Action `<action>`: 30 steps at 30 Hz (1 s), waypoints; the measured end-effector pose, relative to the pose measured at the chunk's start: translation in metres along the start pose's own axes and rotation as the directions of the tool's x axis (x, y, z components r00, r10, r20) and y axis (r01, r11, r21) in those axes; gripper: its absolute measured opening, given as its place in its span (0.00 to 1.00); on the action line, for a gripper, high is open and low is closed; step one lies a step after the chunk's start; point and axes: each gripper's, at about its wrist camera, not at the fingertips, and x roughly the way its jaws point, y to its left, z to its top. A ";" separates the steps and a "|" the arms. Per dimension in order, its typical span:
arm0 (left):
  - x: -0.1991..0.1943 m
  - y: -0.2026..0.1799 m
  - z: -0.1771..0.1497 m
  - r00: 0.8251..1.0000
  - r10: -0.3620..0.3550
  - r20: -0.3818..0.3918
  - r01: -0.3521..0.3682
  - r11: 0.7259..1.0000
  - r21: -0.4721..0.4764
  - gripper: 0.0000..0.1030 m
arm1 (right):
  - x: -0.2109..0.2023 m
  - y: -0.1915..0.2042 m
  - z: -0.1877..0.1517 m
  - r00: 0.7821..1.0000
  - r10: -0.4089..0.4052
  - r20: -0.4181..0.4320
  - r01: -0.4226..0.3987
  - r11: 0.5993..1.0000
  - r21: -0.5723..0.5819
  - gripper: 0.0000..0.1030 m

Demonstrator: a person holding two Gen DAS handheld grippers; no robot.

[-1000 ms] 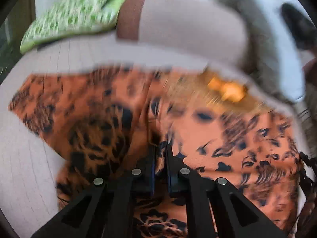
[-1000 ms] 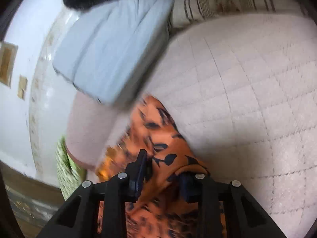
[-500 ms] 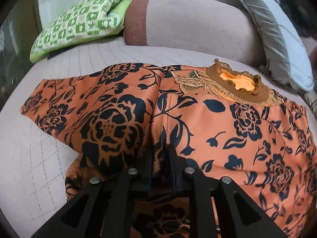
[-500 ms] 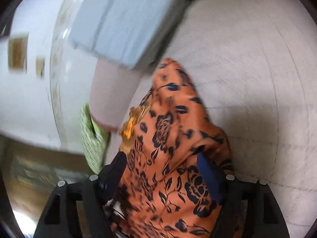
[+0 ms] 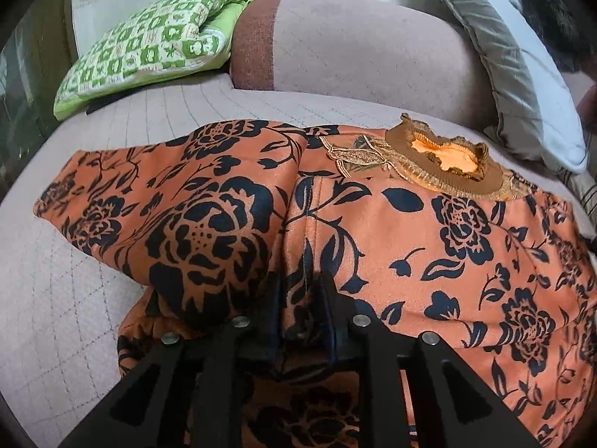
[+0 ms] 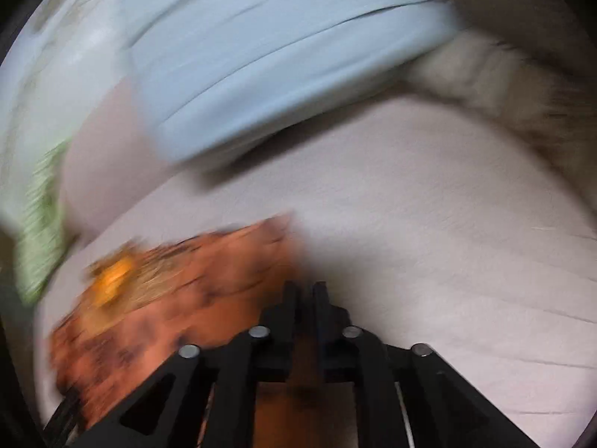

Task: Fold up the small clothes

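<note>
An orange top with black flowers (image 5: pixel 429 246) lies spread on the quilted sofa seat (image 5: pixel 67 298), its brown ruffled collar (image 5: pixel 444 160) toward the backrest. My left gripper (image 5: pixel 302 298) is shut on a fold of the orange top near the left sleeve (image 5: pixel 179 201). In the blurred right wrist view, my right gripper (image 6: pixel 304 295) has its jaws nearly together at the right edge of the orange top (image 6: pixel 179 291); whether cloth is pinched between them is unclear.
A green checked cushion (image 5: pixel 149 44) lies at the back left, the pink sofa backrest (image 5: pixel 365 52) stands behind the top, and a grey-white pillow (image 5: pixel 515 74) leans at the back right. The pale blue pillow (image 6: pixel 283 59) fills the top of the right wrist view.
The right gripper, wide open over the cloth half a second ago, has closed its jaws and swung toward the top's right edge. The left gripper stays shut on the fold.
</note>
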 end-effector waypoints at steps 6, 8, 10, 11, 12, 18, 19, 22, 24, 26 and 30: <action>0.001 -0.003 0.000 1.000 0.011 0.002 -0.011 1.000 0.010 0.23 | -0.045 -0.002 0.004 0.985 0.168 0.040 -0.166 0.985 -0.056 0.84; 0.001 -0.003 0.000 1.000 0.009 0.003 -0.009 1.000 0.008 0.24 | -0.054 -0.006 -0.001 0.990 0.127 0.061 -0.122 0.988 -0.091 1.00; 0.000 -0.003 -0.001 1.000 0.006 0.003 -0.006 1.000 0.005 0.24 | -0.048 -0.001 -0.001 0.988 0.153 0.010 -0.150 0.979 -0.139 0.95; 0.000 -0.002 -0.001 1.000 0.005 0.004 -0.005 1.000 0.005 0.24 | -0.043 0.002 0.000 0.989 0.147 -0.024 -0.149 0.976 -0.158 0.90; 0.001 -0.002 -0.001 1.000 0.005 0.004 -0.005 1.000 0.005 0.24 | -0.033 0.006 -0.001 0.990 0.117 -0.075 -0.129 0.975 -0.182 0.80; 0.002 -0.005 -0.003 1.000 0.009 0.010 -0.009 1.000 0.012 0.26 | -0.019 -0.050 0.002 0.997 0.023 -0.077 -0.024 1.000 -0.018 0.08; 0.002 -0.004 -0.003 1.000 0.007 0.010 -0.007 1.000 0.009 0.26 | -0.018 -0.062 0.003 0.996 0.041 -0.075 -0.039 0.999 0.024 0.06; 0.002 -0.005 -0.003 1.000 0.009 0.008 -0.009 1.000 0.012 0.27 | -0.028 -0.080 0.002 0.990 0.126 -0.061 -0.123 0.991 0.051 0.11; 0.002 -0.005 -0.003 1.000 0.010 0.008 -0.010 1.000 0.014 0.27 | -0.056 -0.074 0.000 0.992 0.122 0.018 -0.121 0.992 -0.032 0.14; 0.002 -0.005 -0.003 1.000 0.010 0.006 -0.010 1.000 0.014 0.28 | -0.065 -0.060 -0.007 0.973 0.230 -0.007 -0.229 0.969 -0.093 0.14; 0.001 -0.003 -0.002 1.000 -0.009 0.006 0.009 1.000 0.003 0.29 | -0.017 -0.077 -0.028 0.970 0.159 -0.183 -0.187 0.971 -0.149 0.42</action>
